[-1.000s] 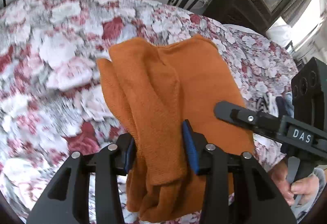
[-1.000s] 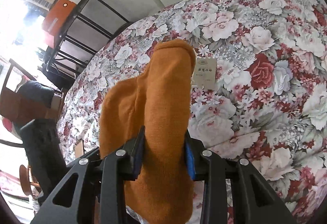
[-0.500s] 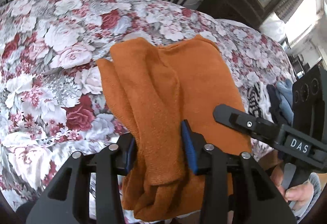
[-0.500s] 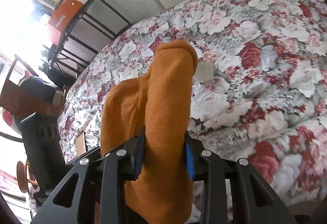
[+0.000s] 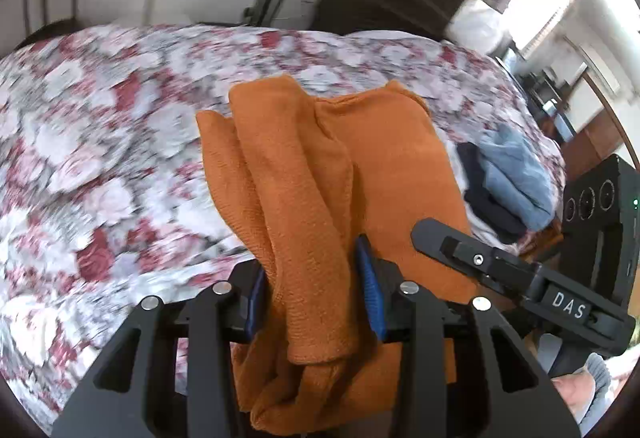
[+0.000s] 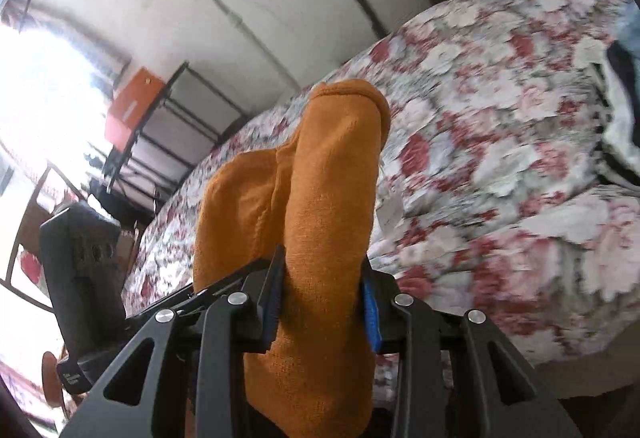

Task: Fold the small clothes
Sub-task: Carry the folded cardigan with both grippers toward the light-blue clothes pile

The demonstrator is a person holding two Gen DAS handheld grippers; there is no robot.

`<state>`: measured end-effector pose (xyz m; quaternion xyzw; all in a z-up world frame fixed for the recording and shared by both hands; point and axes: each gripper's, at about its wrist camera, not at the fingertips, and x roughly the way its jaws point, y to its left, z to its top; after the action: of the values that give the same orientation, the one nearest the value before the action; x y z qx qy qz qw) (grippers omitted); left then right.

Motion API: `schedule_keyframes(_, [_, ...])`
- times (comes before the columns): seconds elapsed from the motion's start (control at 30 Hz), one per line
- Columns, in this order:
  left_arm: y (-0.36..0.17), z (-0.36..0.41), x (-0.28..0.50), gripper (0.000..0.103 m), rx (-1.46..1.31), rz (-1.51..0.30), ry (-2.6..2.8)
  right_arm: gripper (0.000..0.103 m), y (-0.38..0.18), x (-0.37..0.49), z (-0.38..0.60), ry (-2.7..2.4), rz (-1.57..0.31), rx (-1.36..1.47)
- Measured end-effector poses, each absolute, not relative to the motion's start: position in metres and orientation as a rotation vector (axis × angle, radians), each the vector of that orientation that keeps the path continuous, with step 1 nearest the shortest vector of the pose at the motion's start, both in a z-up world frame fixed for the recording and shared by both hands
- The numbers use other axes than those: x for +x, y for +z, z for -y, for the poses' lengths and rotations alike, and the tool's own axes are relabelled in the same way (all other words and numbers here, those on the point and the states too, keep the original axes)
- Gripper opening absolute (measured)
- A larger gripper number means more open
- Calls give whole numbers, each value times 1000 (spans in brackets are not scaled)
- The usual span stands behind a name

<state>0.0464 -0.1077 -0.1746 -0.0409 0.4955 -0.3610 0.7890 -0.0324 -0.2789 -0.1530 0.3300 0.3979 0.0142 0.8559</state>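
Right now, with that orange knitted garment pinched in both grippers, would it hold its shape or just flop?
Probably flop: the orange garment sags in soft folds around the left gripper. It likely won't slip, as its knit looks coarse and bunches thickly inside the right gripper. It seems light, hanging above the floral bedspread.

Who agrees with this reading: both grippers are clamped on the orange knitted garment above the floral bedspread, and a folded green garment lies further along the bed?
One detail is wrong. The left gripper and right gripper do clamp the orange knitted garment above the floral bedspread, but the left wrist view shows the garment further along is light blue, beside a dark one, not green.
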Motion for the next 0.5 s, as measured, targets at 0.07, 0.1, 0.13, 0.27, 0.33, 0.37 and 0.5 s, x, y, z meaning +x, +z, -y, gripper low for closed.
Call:
schedule_keyframes(0.07, [-168, 130, 41, 38, -70, -1061, -814, 34, -148, -46, 296, -4, -809, 705])
schedule_keyframes(0.1, [-166, 141, 37, 38, -60, -1059, -830, 34, -145, -54, 306, -25, -795, 711])
schedule_keyframes(0.13, [-164, 152, 34, 38, -49, -1058, -847, 34, -143, -61, 317, -46, -784, 720])
schedule_keyframes(0.27, [-152, 205, 18, 38, 6, -1044, -930, 34, -134, -87, 354, -115, -736, 752])
schedule_keyframes(0.33, [-146, 230, 11, 38, 36, -1031, -972, 34, -130, -98, 371, -145, -713, 762])
schedule_keyframes(0.37, [-144, 239, 8, 38, 45, -1027, -987, 34, -127, -103, 380, -165, -700, 763])
schedule_keyframes(0.5, [-135, 278, 3, 38, 57, -1020, -1053, 34, -115, -122, 408, -229, -658, 767])
